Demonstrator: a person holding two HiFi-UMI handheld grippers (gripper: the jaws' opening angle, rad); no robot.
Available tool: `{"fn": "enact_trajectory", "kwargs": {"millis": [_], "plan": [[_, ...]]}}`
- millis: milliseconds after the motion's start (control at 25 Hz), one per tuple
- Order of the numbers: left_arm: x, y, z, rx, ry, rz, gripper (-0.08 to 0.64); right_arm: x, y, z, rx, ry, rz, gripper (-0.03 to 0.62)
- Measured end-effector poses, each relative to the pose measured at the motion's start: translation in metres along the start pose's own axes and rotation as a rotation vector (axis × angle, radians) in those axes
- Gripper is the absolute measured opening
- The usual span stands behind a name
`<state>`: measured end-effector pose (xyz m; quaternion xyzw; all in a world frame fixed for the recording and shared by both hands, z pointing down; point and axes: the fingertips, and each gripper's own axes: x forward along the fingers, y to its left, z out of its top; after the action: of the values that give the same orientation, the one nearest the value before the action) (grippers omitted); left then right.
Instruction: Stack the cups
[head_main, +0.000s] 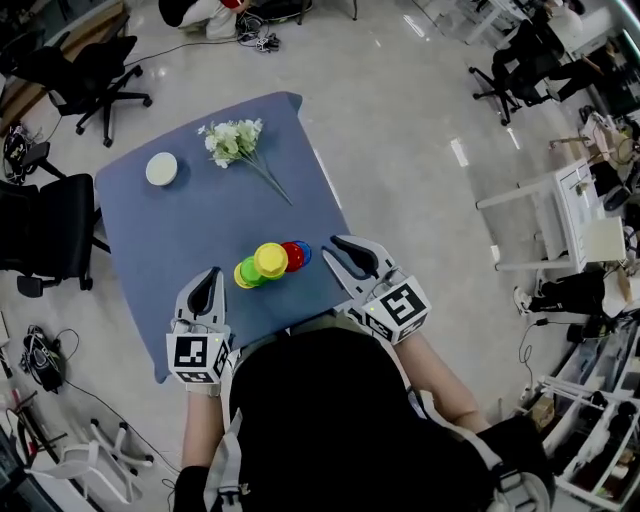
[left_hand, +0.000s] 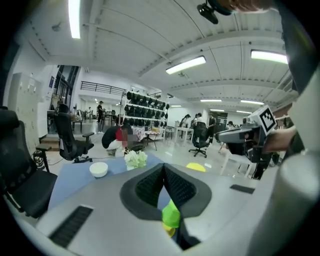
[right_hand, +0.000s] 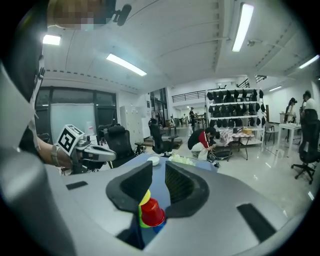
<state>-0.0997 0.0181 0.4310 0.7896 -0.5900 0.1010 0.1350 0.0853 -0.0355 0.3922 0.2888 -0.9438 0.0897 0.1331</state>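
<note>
A tight cluster of cups stands near the front of the blue table (head_main: 190, 215): a yellow cup (head_main: 270, 260) on top, a green one (head_main: 250, 271) at its left, a red one (head_main: 292, 256) and a blue one (head_main: 304, 252) at its right. My left gripper (head_main: 212, 276) hovers just left of the cluster, shut with nothing in it; past its jaws (left_hand: 164, 167) the green cup (left_hand: 171, 215) shows below. My right gripper (head_main: 340, 246) hovers to the right, jaws narrowly open and empty (right_hand: 159, 167), the red cup (right_hand: 151, 214) beyond them.
A white bowl (head_main: 161, 168) and a bunch of white flowers (head_main: 236, 142) lie at the table's far end. Black office chairs (head_main: 50, 235) stand to the left of the table, a white trolley (head_main: 580, 215) to the right. People and desks are in the background.
</note>
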Motion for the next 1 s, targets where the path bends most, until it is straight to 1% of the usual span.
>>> {"fn": "enact_trajectory", "kwargs": {"millis": [120, 280, 440, 560, 760, 1000], "plan": [[0.003, -0.006, 0.02, 0.006, -0.051, -0.005, 0.011, -0.012, -0.011, 0.008, 0.007, -0.015, -0.036, 0.071], [0.007, -0.017, 0.039, 0.003, -0.075, -0.024, 0.011, -0.027, -0.024, 0.015, 0.007, -0.019, -0.078, 0.055], [0.012, -0.024, 0.051, 0.045, -0.091, -0.022, 0.009, -0.035, -0.029, 0.018, 0.006, -0.02, -0.099, 0.054], [0.013, -0.026, 0.055, 0.049, -0.096, -0.02, 0.009, -0.036, -0.026, 0.019, -0.01, -0.022, -0.102, 0.054], [0.015, -0.029, 0.057, 0.017, -0.102, -0.04, 0.009, -0.035, -0.022, 0.015, -0.022, -0.023, -0.098, 0.054], [0.015, -0.031, 0.053, 0.018, -0.088, -0.054, 0.009, -0.031, -0.016, 0.01, -0.034, -0.003, -0.087, 0.051]]}}
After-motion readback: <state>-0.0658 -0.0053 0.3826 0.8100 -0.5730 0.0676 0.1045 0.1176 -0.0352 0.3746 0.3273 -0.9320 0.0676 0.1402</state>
